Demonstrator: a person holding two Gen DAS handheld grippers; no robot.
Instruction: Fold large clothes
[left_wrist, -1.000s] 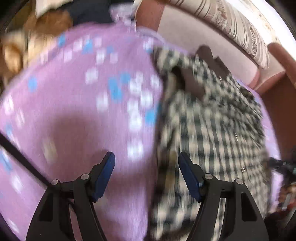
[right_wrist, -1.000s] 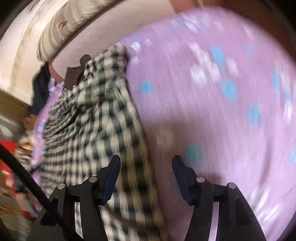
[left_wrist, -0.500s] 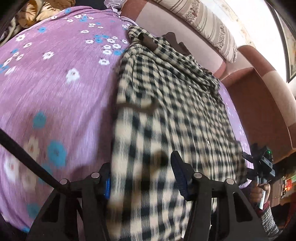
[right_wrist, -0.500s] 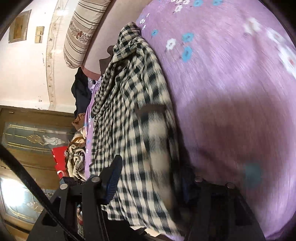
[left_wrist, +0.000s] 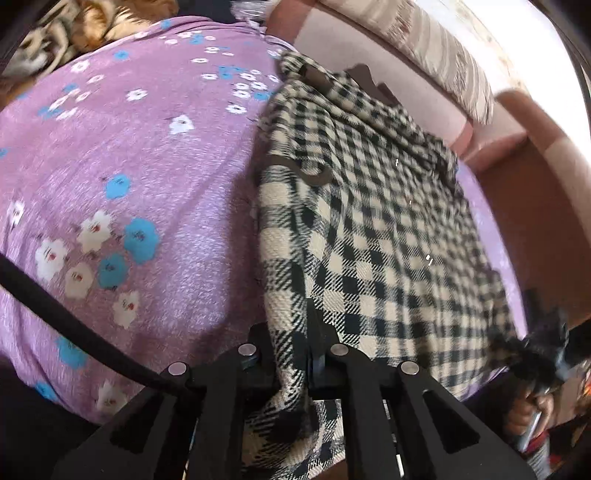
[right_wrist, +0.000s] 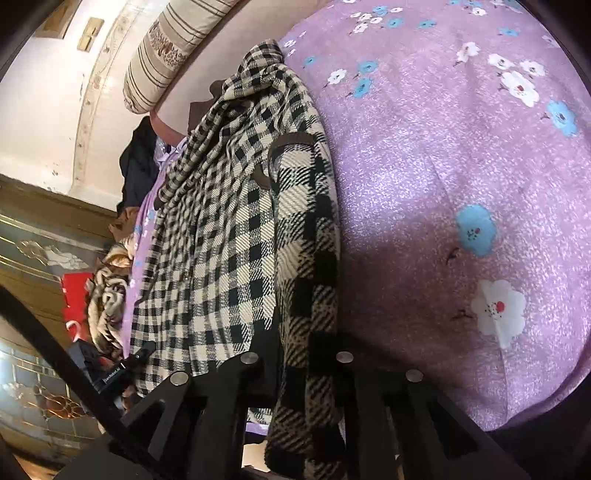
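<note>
Cloth filled my left claw (left_wrist: 291, 354), which was clamped on the checked coat's (left_wrist: 388, 229) edge at bottom centre. My right claw (right_wrist: 299, 369) pinched its other side; the coat lay across the purple flowered sheet (left_wrist: 147, 166).

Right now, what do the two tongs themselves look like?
Both are matte black frames with triangular cut-outs and round silver pivot pins. The left tongs and the right tongs each have a black cable running off toward the lower left. Fabric covers the fingertips, so the pad colour is hidden.
</note>
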